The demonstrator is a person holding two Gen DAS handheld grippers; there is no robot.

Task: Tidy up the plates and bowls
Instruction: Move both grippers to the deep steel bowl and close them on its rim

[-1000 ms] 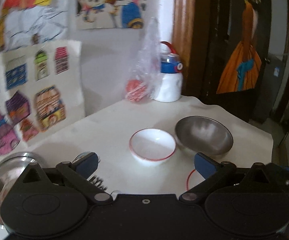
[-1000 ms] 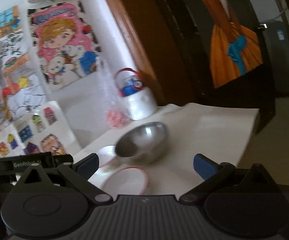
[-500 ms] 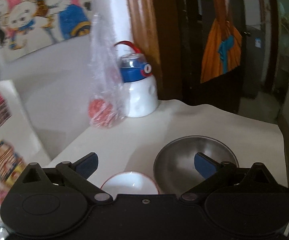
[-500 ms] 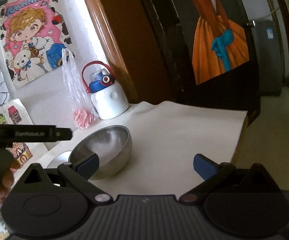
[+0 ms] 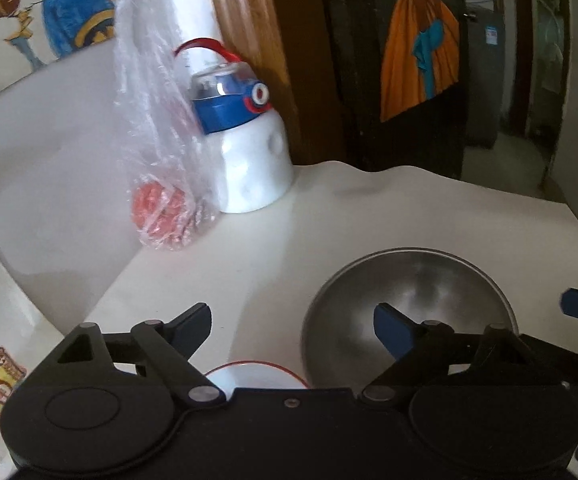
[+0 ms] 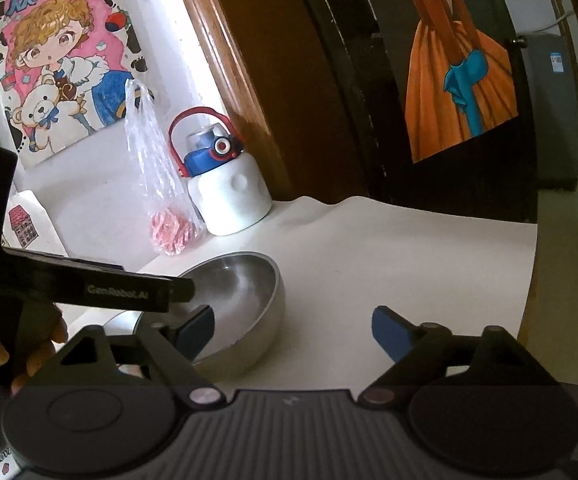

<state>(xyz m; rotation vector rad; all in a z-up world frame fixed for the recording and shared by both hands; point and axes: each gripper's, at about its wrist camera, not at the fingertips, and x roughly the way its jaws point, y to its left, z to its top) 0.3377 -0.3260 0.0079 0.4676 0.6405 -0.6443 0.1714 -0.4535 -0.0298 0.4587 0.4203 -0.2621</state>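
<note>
Since a second ago both grippers have swung toward the far end of the table [image 5: 369,216], so the steel bowl [image 5: 409,308] now looks big and close in the left view, and only a sliver of the white bowl with the red rim [image 5: 249,376] peeks out above the tool body. The left gripper [image 5: 293,320] is wide open and holds nothing; one blue finger hangs over the inside of the steel bowl. The right gripper [image 6: 293,326] is wide open and empty too, with its left finger over the steel bowl's near rim. The steel bowl sits on the table just beside the white bowl, well apart from the water bottle [image 5: 249,160] and the plastic bag [image 5: 161,160] by the wall. I think the steel bowl could slip or spin away, because it is round, smooth and shiny, with a thin rim. The two tools are close and could bump. The white bowl looks hard and could chip if knocked. The bag is thin and crinkly.
</note>
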